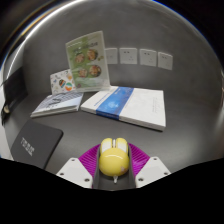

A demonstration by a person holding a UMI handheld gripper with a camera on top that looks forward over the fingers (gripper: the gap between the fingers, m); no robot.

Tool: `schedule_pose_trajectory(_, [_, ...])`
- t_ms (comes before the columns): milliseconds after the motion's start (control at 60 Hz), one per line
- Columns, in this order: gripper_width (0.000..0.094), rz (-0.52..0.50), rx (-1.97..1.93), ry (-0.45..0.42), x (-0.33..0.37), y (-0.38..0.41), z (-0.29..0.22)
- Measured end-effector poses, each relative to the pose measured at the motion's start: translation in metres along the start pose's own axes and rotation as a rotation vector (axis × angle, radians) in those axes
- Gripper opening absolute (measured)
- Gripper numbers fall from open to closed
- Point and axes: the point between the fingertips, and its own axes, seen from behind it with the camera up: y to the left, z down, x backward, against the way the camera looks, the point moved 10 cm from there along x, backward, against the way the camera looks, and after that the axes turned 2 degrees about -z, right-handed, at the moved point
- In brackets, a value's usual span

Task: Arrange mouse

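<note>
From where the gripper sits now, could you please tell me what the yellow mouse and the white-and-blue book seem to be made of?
The yellow mouse, standing between the gripper's fingers, looks like smooth moulded plastic: rounded shell, soft sheen, a centre seam. Whether the pads press on it I cannot tell. The white-and-blue book beyond it looks like paper with a coated cover: flat, thin-edged, evenly printed. The table seems a smooth grey laminate, though that is uncertain.

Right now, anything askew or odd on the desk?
Nothing stands out. The yellow mouse sits between the gripper fingers; the books and dark pad lie flat, undamaged. Whether the fingers press on the mouse is unclear.
</note>
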Motion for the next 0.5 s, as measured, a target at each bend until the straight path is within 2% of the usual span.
schedule_pose_trajectory(83, [0.0400, 0.053, -0.097, -0.009, 0.012, 0.001, -0.003])
schedule_pose_trajectory(233, [0.0390, 0.184, -0.156, -0.183, 0.069, 0.055, -0.031])
schedule_pose_trajectory(383, [0.0391, 0.216, -0.164, -0.213, 0.093, 0.174, -0.046])
schedule_pose_trajectory(500, [0.0388, 0.162, -0.140, -0.178, 0.070, 0.265, -0.035])
